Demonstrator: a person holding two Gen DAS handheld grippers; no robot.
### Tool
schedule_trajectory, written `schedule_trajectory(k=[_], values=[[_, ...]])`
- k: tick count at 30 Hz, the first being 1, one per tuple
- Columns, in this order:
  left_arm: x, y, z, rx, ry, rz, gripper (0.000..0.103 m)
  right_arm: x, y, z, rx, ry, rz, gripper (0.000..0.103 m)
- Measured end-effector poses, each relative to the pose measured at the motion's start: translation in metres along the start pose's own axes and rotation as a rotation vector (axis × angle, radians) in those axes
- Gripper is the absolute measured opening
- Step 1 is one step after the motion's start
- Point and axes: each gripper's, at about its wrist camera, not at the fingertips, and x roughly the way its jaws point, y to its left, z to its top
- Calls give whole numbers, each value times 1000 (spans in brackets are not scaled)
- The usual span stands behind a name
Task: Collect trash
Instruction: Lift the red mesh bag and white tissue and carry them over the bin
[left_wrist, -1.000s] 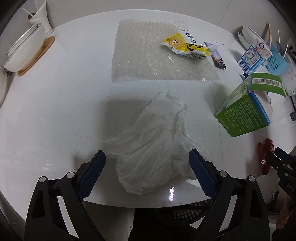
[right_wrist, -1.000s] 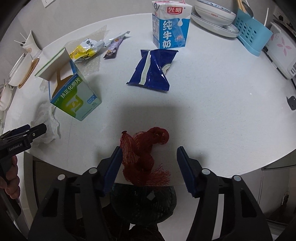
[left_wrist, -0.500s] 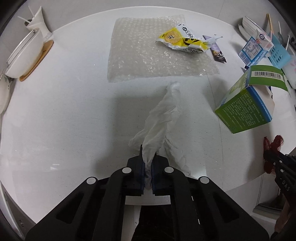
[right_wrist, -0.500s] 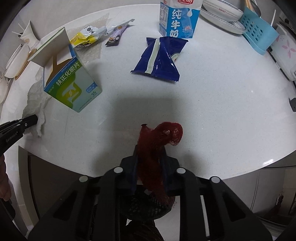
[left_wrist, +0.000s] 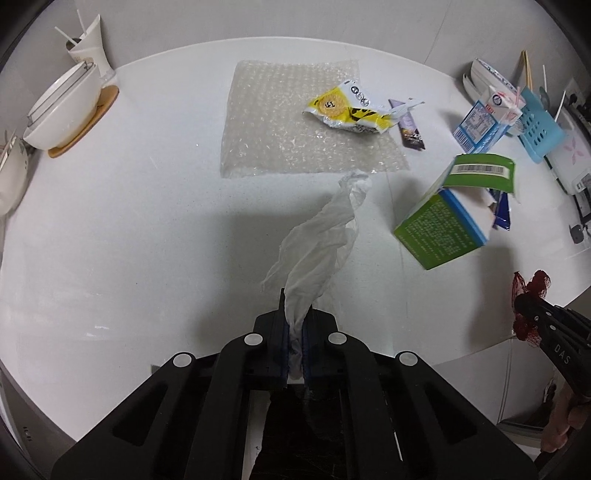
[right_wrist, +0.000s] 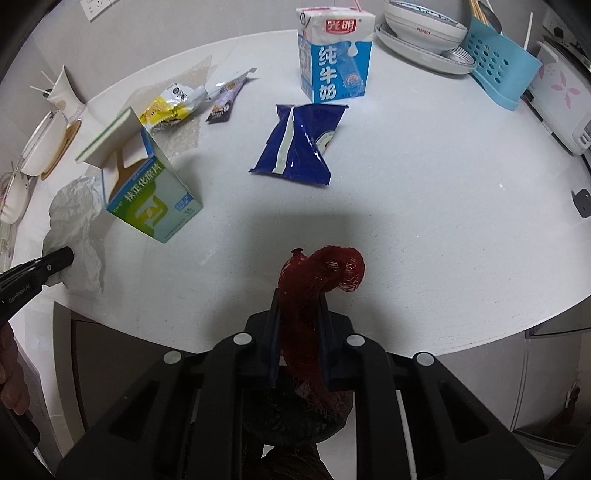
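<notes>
My left gripper (left_wrist: 294, 325) is shut on a crumpled white tissue (left_wrist: 321, 232) and holds it lifted above the round white table (left_wrist: 129, 221), near its front edge. The tissue also shows in the right wrist view (right_wrist: 75, 221). My right gripper (right_wrist: 299, 317) is shut on a red mesh net bag (right_wrist: 317, 273) over the table's front edge; the bag also shows in the left wrist view (left_wrist: 530, 291). A dark bin opening (right_wrist: 295, 413) lies below the right gripper.
On the table lie a bubble wrap sheet (left_wrist: 295, 122), a yellow snack wrapper (left_wrist: 345, 110), a purple sachet (left_wrist: 410, 125), a green and blue carton (left_wrist: 450, 221), a blue bag (right_wrist: 299, 147) and a milk carton (right_wrist: 332, 55). Bowls (left_wrist: 62, 107) and a blue rack (right_wrist: 498, 66) stand at the edges.
Both grippers closed, the left on the tissue and the right on the red net bag. Both have since lifted their loads and pulled back toward the table's front edge.
</notes>
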Motion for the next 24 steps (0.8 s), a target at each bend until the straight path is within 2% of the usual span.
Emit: schedule_trajectory(k=[13,24], values=[[-40,-7,-25,-34,-52,-35,4,-40,-14,-12,3,-99,77,15],[-65,-22,-63,-45,-70,-66,4,-61,-24,-36,-23,-132,107,15]])
